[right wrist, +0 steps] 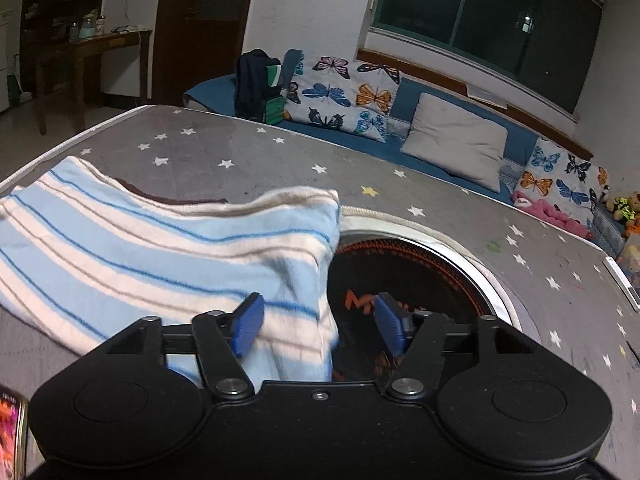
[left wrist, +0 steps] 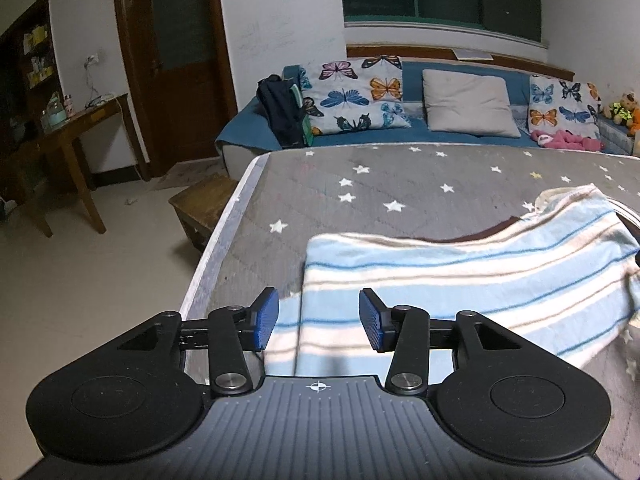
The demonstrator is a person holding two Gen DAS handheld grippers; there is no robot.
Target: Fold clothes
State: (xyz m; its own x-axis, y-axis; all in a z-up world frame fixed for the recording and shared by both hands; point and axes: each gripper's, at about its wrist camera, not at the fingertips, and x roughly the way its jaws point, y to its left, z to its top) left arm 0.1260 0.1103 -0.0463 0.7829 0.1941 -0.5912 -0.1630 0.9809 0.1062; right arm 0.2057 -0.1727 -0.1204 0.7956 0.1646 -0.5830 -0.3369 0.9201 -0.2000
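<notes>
A light blue and white striped cloth (left wrist: 460,284) lies folded on the grey star-patterned mattress (left wrist: 360,192), a dark brown layer peeking out at its far edge. My left gripper (left wrist: 319,320) hovers open over the cloth's near left corner, nothing between its blue pads. In the right wrist view the same striped cloth (right wrist: 160,248) spreads to the left, its right edge drooping over a round black object with orange lettering (right wrist: 408,276). My right gripper (right wrist: 316,326) is open above that right edge, with cloth between but not pinched.
The mattress's left edge (left wrist: 216,248) drops to a tiled floor with a wooden stool (left wrist: 204,204). Behind are a blue sofa with butterfly pillows (left wrist: 352,96), a dark backpack (left wrist: 282,110), a wooden desk (left wrist: 76,128) and plush toys (right wrist: 624,208).
</notes>
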